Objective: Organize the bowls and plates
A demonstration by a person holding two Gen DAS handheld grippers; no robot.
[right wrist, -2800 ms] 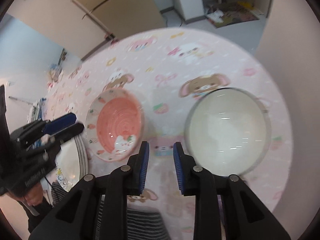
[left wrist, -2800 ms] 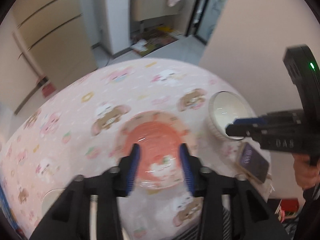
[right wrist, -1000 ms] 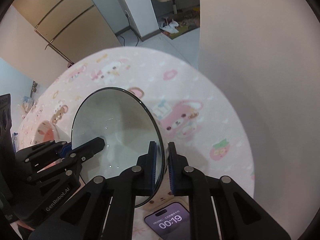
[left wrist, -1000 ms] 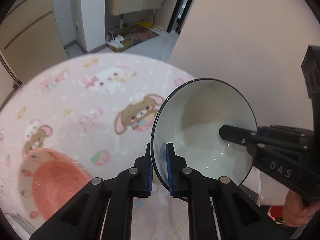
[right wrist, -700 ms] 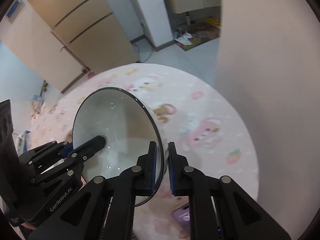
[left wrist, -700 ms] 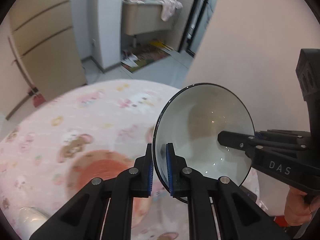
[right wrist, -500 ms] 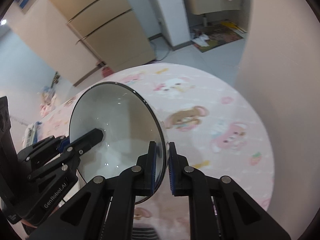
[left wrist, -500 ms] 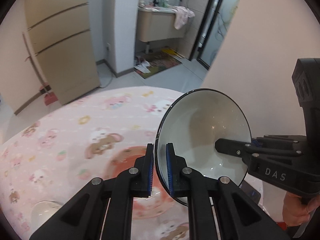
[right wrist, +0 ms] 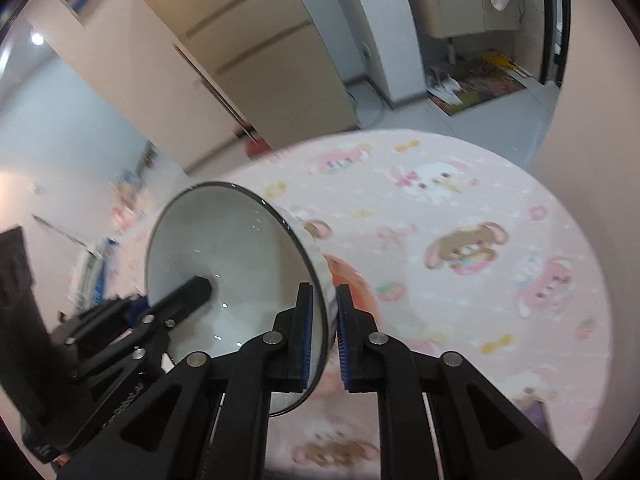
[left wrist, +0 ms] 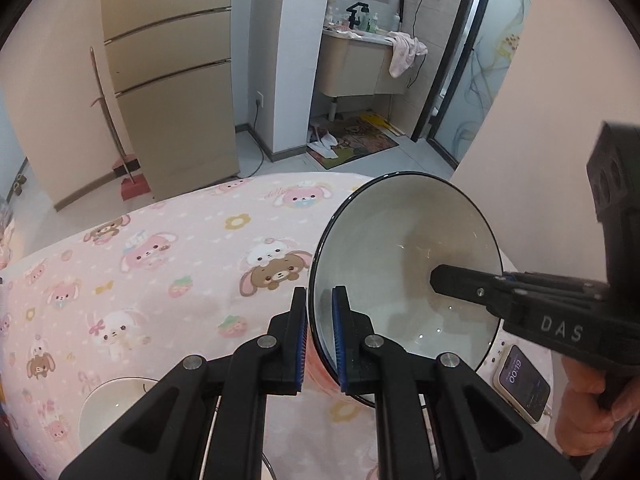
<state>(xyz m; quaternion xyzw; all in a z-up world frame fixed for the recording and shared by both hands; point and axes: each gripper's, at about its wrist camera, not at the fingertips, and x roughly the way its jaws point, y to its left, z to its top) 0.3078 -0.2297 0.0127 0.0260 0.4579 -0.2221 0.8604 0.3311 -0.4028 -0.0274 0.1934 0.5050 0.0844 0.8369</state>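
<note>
Both claws are clamped on the white bowl's rim: left claw on the near-left edge, right claw on the opposite side. A second ago you had the bowl low over the counter by the phone; now it's lifted clear, tilted, and carried over the pink plate. A small white dish sits at lower left. Likely next: nest the bowl on that plate.

Even indoor light; fisheye-bent edges; right wrist view motion-blurred
</note>
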